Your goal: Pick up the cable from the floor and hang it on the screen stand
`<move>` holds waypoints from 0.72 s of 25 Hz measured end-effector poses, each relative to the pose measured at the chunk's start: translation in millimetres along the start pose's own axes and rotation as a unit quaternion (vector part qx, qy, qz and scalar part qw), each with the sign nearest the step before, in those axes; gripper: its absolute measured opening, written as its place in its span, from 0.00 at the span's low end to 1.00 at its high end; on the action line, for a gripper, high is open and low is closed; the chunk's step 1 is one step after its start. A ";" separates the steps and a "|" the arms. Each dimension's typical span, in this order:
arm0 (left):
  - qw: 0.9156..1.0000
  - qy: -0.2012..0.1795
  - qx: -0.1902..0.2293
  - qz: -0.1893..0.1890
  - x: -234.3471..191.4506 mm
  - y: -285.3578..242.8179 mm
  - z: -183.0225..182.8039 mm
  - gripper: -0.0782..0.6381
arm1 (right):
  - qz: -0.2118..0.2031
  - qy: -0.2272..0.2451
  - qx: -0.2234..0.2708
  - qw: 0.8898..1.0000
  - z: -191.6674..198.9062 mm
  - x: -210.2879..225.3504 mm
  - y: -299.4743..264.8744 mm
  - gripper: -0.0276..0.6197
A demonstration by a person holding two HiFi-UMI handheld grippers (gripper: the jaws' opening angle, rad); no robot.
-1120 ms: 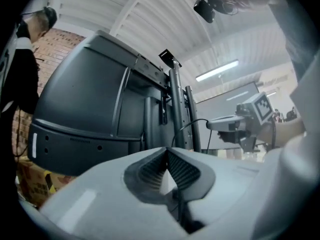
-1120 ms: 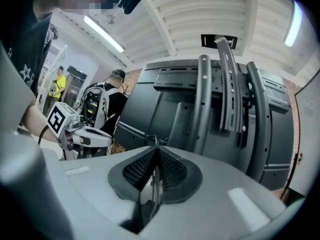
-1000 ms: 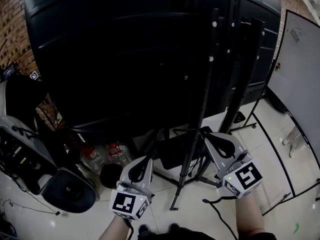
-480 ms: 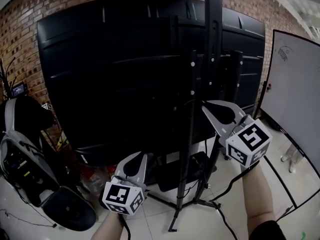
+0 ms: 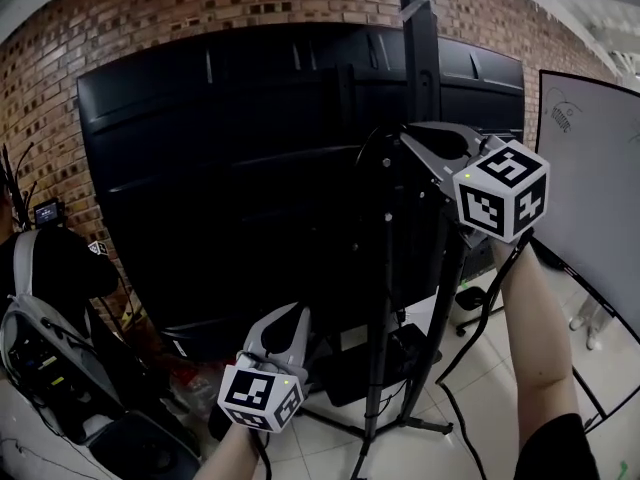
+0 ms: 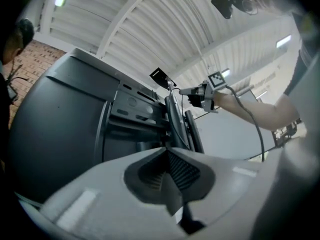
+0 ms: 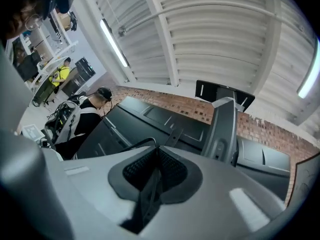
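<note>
My right gripper (image 5: 402, 138) (image 7: 157, 151) is raised high, right beside the black post of the screen stand (image 5: 420, 68) (image 7: 222, 129). Its jaws are shut on the thin black cable (image 5: 366, 153) (image 7: 131, 145). A short loop of cable sticks out past the tips, and the rest hangs down along the forearm toward the floor. My left gripper (image 5: 295, 313) (image 6: 167, 151) stays low in front of the screen, its pads together with nothing seen between them. The left gripper view also shows the raised right gripper (image 6: 205, 91) at the stand (image 6: 175, 119).
The large black back of the screen (image 5: 230, 168) fills the middle against a brick wall. A whiteboard (image 5: 590, 188) stands at the right. A backpack and gear (image 5: 40, 308) lie at the left. The stand's legs (image 5: 400, 418) spread over the tiled floor. A person with a backpack (image 7: 75, 119) stands nearby.
My right gripper has risen with the cable from near the floor to the upper part of the stand post. The head view has tilted up. The left gripper has barely moved.
</note>
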State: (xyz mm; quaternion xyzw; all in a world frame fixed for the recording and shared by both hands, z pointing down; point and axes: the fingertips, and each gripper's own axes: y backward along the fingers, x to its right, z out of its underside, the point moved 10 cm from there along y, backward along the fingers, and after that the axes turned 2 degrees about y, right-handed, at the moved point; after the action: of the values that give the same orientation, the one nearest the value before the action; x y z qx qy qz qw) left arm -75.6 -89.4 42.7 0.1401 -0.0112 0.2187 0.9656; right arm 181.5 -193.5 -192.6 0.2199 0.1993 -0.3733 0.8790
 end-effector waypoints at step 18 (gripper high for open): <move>0.998 0.015 0.026 0.058 -8.2 -53.3 -59.4 0.12 | 0.102 0.043 -0.125 0.986 22.7 22.1 -25.5 0.08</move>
State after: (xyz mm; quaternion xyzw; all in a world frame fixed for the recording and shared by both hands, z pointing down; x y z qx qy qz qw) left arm -62.7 -122.6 -29.1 0.1610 0.0006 0.2764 0.9475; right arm 180.9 -234.2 -191.3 0.1430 0.2583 -0.2442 0.9237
